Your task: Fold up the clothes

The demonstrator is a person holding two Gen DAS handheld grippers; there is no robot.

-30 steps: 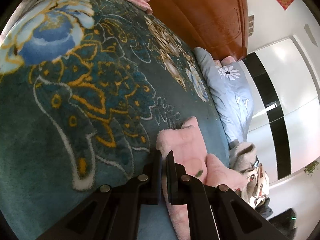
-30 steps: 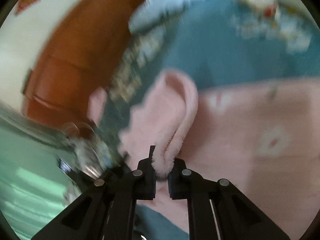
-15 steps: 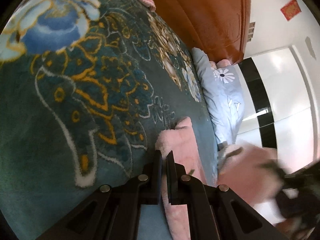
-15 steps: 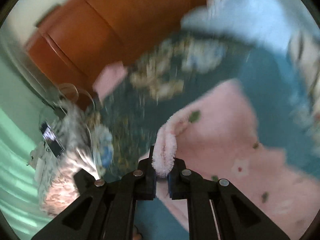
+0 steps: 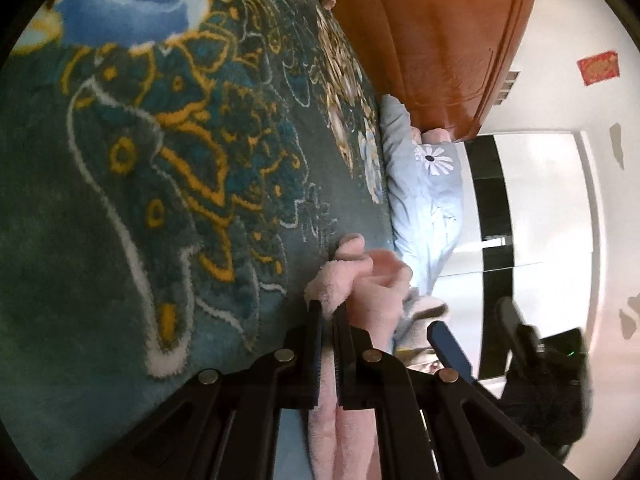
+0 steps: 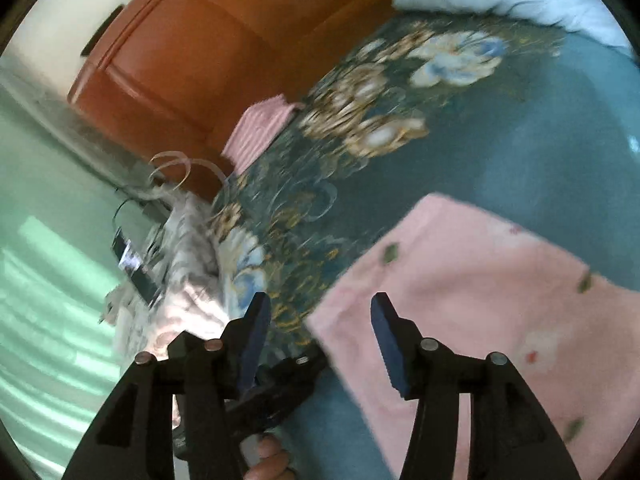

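Observation:
A fluffy pink garment with small flower prints lies folded flat on the teal patterned blanket. In the left wrist view the same pink garment bunches at my left gripper, which is shut on its edge low over the blanket. My right gripper is open and empty, its jaws wide apart just above the garment's near left corner. The right gripper's blue pads show at the lower right of the left wrist view.
A wooden headboard runs along the far side of the bed. A light blue pillow lies beside the blanket. A folded pink striped cloth sits by the headboard. More fabric and a phone lie at the left.
My right gripper has let go of the pink garment's edge and opened; the garment now lies flat. My left gripper stays shut on the garment. The right gripper has come into the left wrist view.

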